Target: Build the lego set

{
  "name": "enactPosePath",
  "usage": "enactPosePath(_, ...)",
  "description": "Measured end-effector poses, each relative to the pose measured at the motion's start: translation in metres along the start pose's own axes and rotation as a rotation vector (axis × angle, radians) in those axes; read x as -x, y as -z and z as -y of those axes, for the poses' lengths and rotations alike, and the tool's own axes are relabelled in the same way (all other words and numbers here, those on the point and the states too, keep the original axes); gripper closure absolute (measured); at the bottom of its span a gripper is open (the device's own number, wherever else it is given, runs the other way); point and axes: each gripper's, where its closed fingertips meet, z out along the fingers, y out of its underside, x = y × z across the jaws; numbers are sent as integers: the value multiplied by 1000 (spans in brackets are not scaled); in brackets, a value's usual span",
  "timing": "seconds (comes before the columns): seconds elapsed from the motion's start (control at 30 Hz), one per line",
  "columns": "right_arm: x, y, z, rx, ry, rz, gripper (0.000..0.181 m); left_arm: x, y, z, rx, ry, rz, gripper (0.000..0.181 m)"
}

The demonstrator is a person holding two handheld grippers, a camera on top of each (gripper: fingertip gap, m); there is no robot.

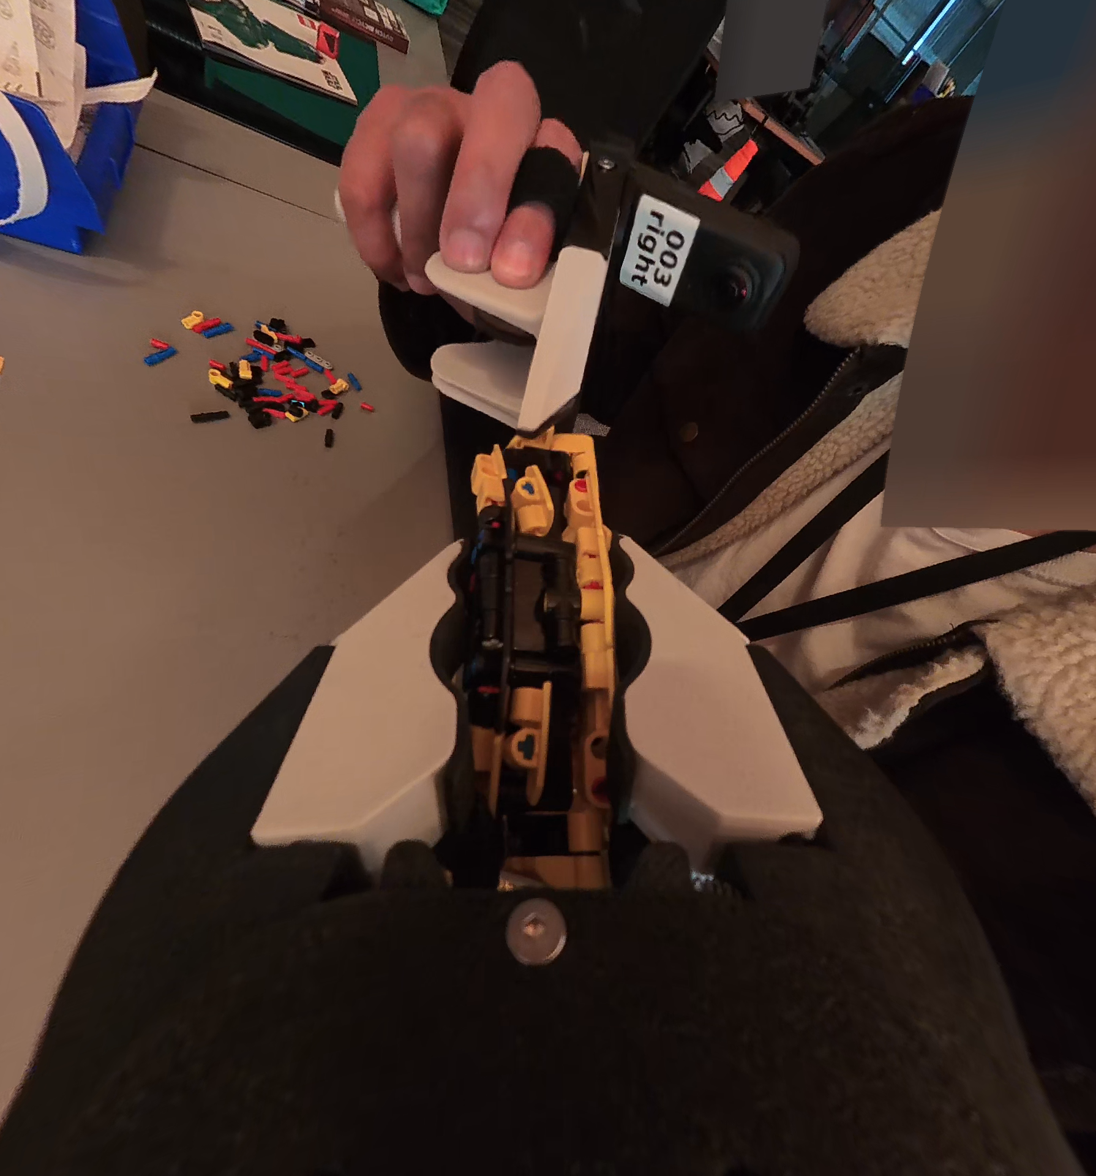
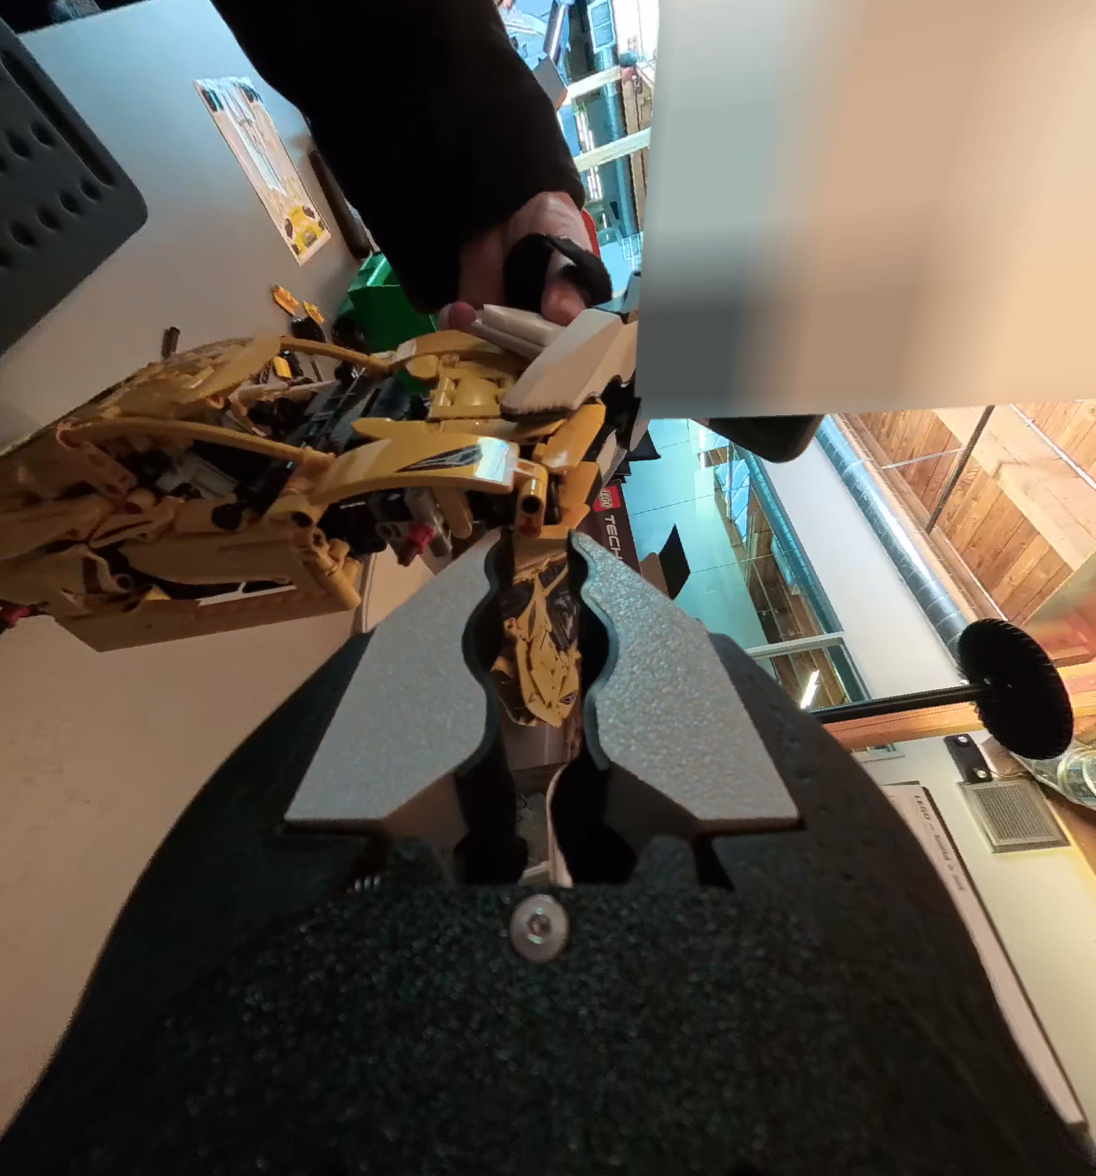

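Grey table (image 1: 119,604), loose pieces (image 1: 272,375) in left view only.

A smooth grey tabletop (image 1: 119,573) fills nine o'clock; warm wood-plank panelling (image 2: 1010,483) and a ribbed silver duct (image 2: 902,509) sit at three o'clock.

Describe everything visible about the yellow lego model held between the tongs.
The yellow lego model is a partly built car of glossy plastic: yellow beams and curved panels over a black inner frame, with red and blue pins showing. It is held off the grey table, clamped lengthwise by the left tongs. The right tongs meet its far end, nearly closed; whether they grip a part is unclear.
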Motion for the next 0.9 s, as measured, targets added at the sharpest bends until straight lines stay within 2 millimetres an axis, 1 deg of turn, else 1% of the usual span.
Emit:
enactPosePath(0.23, 1, -1, 2, -11, -23, 4, 167, 0, -2, 0, 6, -3, 0, 140)
enactPosePath(0.37, 3, -2, 10, -66, -83, 14, 167, -4, -4, -1, 15, -28, -9, 140)
enactPosePath(0.5, 4, -2, 4, -64, -100, 8, 167, -3, -3, -1, 8, -24, -4, 140)
enactPosePath(0.6, 5, -3, 4, -111, -180, 33, 167, -4, -4, -1, 16, -30, -4, 140)
enactPosePath(0.73, 3, -3, 1, -113, -310, 32, 166, 0, -3, 1, 5, -8, -4, 140)
enactPosePath(0.8, 4, -2, -1, -100, -347, 31, 165, 2, -2, 1, -1, -1, -4, 140)
enactPosePath(0.83, 4, -1, -1, -97, -352, 35, 164, 2, -2, 1, -2, 0, -2, 140)
enactPosePath(0.9, 7, 0, 1, -98, -364, 67, 156, 1, -2, 1, 1, -4, -4, 140)
